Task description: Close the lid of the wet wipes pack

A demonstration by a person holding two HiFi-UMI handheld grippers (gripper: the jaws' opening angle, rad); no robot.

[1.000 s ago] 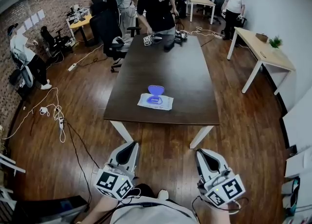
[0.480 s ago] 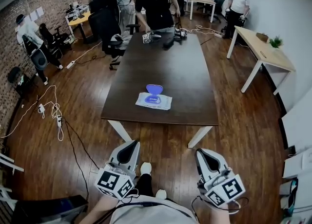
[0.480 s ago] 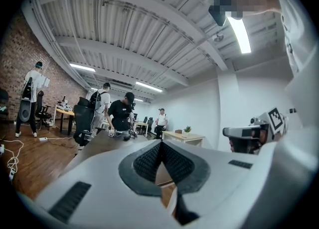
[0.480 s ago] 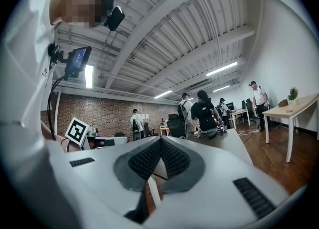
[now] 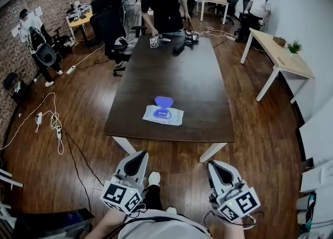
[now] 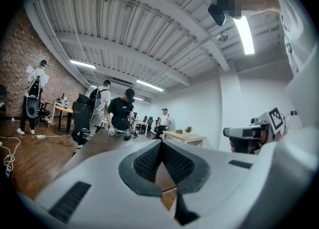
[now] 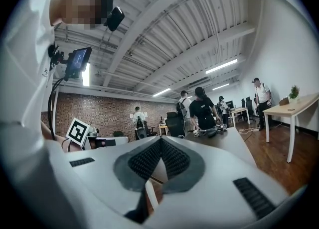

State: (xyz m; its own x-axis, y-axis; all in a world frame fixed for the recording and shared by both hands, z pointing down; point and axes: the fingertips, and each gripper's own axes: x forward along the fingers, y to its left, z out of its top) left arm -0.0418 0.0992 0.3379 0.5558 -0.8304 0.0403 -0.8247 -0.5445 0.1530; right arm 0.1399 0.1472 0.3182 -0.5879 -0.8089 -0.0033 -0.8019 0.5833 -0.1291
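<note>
The wet wipes pack (image 5: 164,116) lies flat near the front edge of the dark table (image 5: 182,77), with its blue lid (image 5: 164,101) standing open toward the far side. My left gripper (image 5: 138,156) and right gripper (image 5: 213,166) hang low in the head view, short of the table and well apart from the pack. In the left gripper view the left gripper (image 6: 160,144) is shut with nothing between its pads. In the right gripper view the right gripper (image 7: 160,141) is shut and holds nothing. The pack does not show in either gripper view.
A person in black (image 5: 166,1) stands at the table's far end, beside some gear (image 5: 174,40) lying there. An office chair (image 5: 112,27) stands at the left, cables (image 5: 49,123) lie on the wooden floor, and a light wooden desk (image 5: 283,56) stands at the right.
The table and the pack have drawn closer and lower in the head view as I step toward them. Both grippers stay shut and keep their places in the picture.
</note>
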